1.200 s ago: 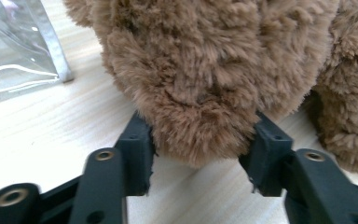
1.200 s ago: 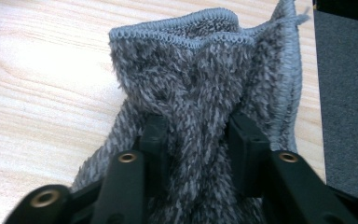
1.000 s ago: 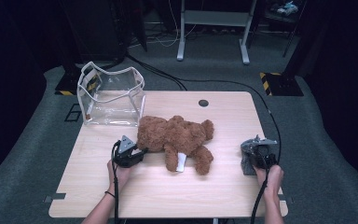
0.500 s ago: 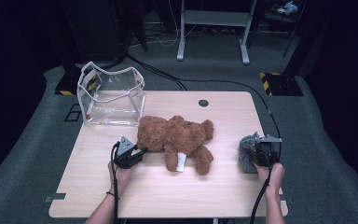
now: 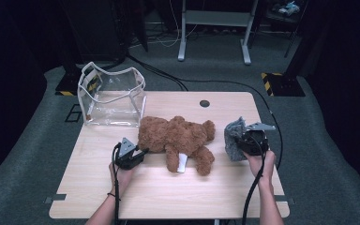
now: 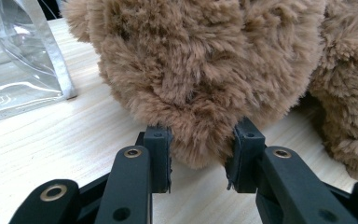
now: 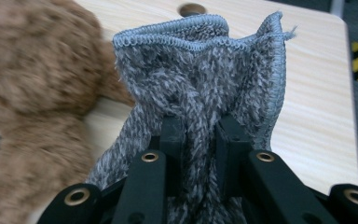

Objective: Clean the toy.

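Observation:
A brown teddy bear (image 5: 178,138) lies flat in the middle of the wooden table (image 5: 168,197). My left gripper (image 5: 143,152) is at the bear's left end. In the left gripper view its jaws (image 6: 199,156) press from both sides on a rounded plush part of the bear (image 6: 205,70). My right gripper (image 5: 242,140) is held above the table's right side, shut on a fuzzy grey cloth (image 5: 233,136). In the right gripper view the cloth (image 7: 200,70) bunches between the jaws (image 7: 200,135) and its stitched edge stands up beyond them. The bear (image 7: 32,84) is blurred at the left there.
A clear plastic bag (image 5: 112,96) with white trim stands open at the table's back left, close to the bear's left end (image 6: 14,60). A round cable hole (image 5: 204,103) sits near the back edge. A white tag (image 5: 182,163) sticks out from the bear's front side.
My right gripper has risen with the grey cloth, which now hangs off the table. My left gripper has stayed at the bear.

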A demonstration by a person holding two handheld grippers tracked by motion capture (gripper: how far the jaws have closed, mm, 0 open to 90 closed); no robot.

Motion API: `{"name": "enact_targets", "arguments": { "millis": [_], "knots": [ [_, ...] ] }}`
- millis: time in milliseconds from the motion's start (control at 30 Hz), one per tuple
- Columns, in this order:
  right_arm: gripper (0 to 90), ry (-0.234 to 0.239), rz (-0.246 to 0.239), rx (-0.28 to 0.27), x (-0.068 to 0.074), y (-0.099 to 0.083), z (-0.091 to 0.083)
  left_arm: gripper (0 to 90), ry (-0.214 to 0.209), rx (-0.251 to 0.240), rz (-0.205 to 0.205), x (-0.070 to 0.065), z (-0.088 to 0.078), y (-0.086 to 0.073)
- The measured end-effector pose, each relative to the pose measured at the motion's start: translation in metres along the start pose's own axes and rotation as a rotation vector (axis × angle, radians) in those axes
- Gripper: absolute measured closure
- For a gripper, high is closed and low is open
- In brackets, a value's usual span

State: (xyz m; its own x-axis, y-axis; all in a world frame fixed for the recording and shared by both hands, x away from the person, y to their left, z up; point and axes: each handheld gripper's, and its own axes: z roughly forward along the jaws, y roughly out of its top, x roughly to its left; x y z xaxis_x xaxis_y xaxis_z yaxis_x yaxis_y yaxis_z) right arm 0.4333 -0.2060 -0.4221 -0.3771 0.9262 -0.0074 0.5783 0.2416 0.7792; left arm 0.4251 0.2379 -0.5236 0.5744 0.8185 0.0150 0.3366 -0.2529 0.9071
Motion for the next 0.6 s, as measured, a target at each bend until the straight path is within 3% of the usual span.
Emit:
{"name": "enact_targets", "arguments": {
  "millis": [200, 600],
  "knots": [
    [75.7, 0.054, -0.055, -0.024, 0.019, 0.023, 0.001, 66.4, 0.0, -0.001, 0.0, -0.001, 0.0, 0.0],
    [75.3, 0.154, -0.146, -0.022, 0.066, 0.06, 0.016, 66.7, 0.004, -0.003, 0.005, -0.001, 0.001, 0.0]
  ]
}}
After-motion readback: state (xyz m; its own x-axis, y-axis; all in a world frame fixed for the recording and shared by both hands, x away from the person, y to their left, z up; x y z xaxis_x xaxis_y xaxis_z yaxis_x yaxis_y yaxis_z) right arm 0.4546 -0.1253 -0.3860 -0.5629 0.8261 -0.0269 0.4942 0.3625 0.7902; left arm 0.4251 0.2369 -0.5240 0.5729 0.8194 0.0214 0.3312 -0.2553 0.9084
